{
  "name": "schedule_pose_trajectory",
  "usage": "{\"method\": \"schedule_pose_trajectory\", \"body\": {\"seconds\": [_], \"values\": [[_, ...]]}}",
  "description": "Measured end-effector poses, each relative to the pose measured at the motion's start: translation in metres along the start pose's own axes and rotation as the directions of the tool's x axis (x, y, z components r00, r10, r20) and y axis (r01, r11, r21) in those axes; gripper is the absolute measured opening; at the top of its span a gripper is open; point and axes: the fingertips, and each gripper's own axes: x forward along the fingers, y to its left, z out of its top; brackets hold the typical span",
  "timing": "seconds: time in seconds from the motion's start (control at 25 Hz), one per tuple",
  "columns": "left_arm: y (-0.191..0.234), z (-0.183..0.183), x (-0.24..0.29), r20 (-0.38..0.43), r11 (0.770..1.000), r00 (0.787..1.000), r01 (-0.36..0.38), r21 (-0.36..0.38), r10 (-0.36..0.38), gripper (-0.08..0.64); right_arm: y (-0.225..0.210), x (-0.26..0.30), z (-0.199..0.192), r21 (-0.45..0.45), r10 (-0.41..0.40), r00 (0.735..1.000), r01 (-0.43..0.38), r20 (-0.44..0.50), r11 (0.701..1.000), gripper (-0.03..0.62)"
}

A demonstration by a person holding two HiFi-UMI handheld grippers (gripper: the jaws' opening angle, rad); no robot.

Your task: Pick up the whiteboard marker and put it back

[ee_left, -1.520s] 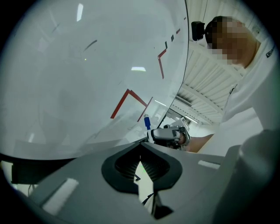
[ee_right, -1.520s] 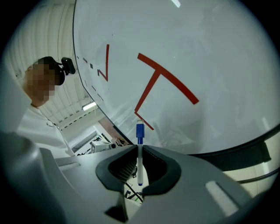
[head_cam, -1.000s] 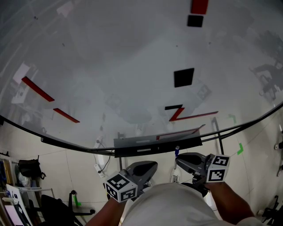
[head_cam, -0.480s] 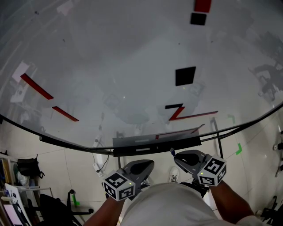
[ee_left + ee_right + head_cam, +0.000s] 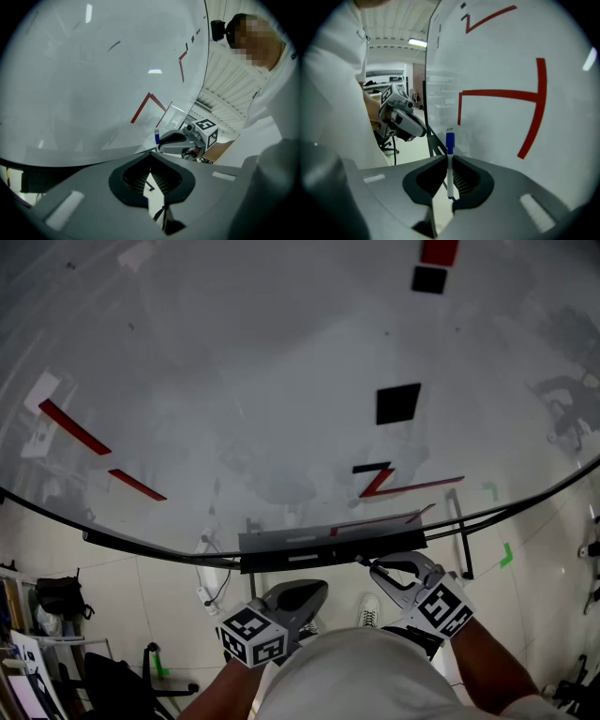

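Head view puts the left gripper (image 5: 309, 592) at lower left, below the whiteboard (image 5: 234, 381); its jaws are pressed together on nothing. Just to its right, the right gripper (image 5: 375, 565) clamps the whiteboard marker (image 5: 450, 161) between its jaws. The blue cap (image 5: 450, 142) sticks out past the tips, close under the board's grey tray (image 5: 309, 541).

Whiteboard and the room around it

A big white board (image 5: 234, 381) fills the upper frame of the head view, with red strokes (image 5: 75, 427) at its left, a black square (image 5: 397, 403) right of centre and a red angular mark (image 5: 389, 484) below that. On the pale tiled floor (image 5: 141, 606) beneath, a black bag (image 5: 58, 598) sits at lower left and a green tape mark (image 5: 507, 556) lies at right.
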Motion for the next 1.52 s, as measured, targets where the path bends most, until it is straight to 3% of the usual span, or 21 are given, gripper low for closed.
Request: {"method": "schedule_pose_trajectory", "body": {"seconds": [0.16, 0.28, 0.48, 0.8, 1.0, 1.52], "values": [[-0.001, -0.002, 0.000, -0.008, 1.000, 1.000, 0.010, 0.005, -0.010, 0.017, 0.001, 0.002, -0.004, -0.101, -0.024, 0.999, 0.019, -0.046, 0.995, 0.037], [-0.001, -0.003, 0.000, -0.007, 1.000, 1.000, 0.007, 0.003, -0.007, 0.017, 0.001, 0.004, -0.008, -0.219, -0.070, 0.992, 0.045, -0.107, 0.975, 0.037], [-0.001, -0.004, 0.000, -0.008, 1.000, 1.000, 0.007, -0.001, -0.007, 0.017, -0.001, 0.013, -0.022, -0.422, -0.165, 0.967, 0.070, -0.193, 0.904, 0.037], [0.000, -0.008, -0.001, -0.013, 1.000, 1.000, 0.003, -0.007, -0.003, 0.017, -0.011, 0.026, -0.038, -0.598, -0.269, 0.918, 0.044, -0.293, 0.800, 0.037], [0.001, -0.007, -0.002, -0.008, 1.000, 1.000, 0.001, -0.012, -0.002, 0.017, -0.015, 0.034, -0.045, -0.625, -0.297, 0.899, 0.033, -0.323, 0.780, 0.037], [0.004, -0.008, -0.010, 0.015, 0.999, 1.000, -0.010, -0.037, 0.010, 0.017, -0.021, 0.060, -0.071, -0.631, -0.301, 0.859, -0.034, -0.415, 0.775, 0.037]]}}
